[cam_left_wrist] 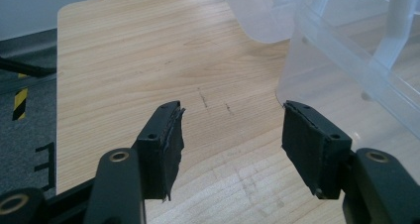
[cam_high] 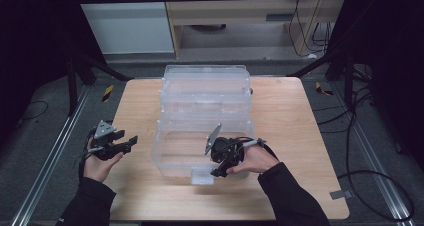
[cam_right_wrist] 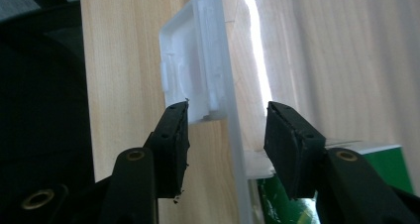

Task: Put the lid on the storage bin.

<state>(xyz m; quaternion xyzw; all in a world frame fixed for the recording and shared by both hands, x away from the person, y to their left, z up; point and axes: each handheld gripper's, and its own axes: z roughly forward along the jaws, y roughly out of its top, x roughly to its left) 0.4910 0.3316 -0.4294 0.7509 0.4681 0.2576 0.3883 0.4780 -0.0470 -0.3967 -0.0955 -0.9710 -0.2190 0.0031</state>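
Right gripper [cam_high: 218,170] jaws released astride near wall and white latch [cam_right_wrist: 190,68] of clear plastic box [cam_high: 175,158]; left gripper [cam_high: 129,142] released, empty.

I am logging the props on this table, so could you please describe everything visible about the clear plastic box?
The clear plastic box is a see-through rectangular bin that stands upright on the wooden table, near its middle. Its matching lid is swung open behind it. A whitish latch hangs on the near wall. The right gripper straddles that wall beside the latch, one jaw outside, one inside, with gaps showing. Something green shows by the inner jaw.
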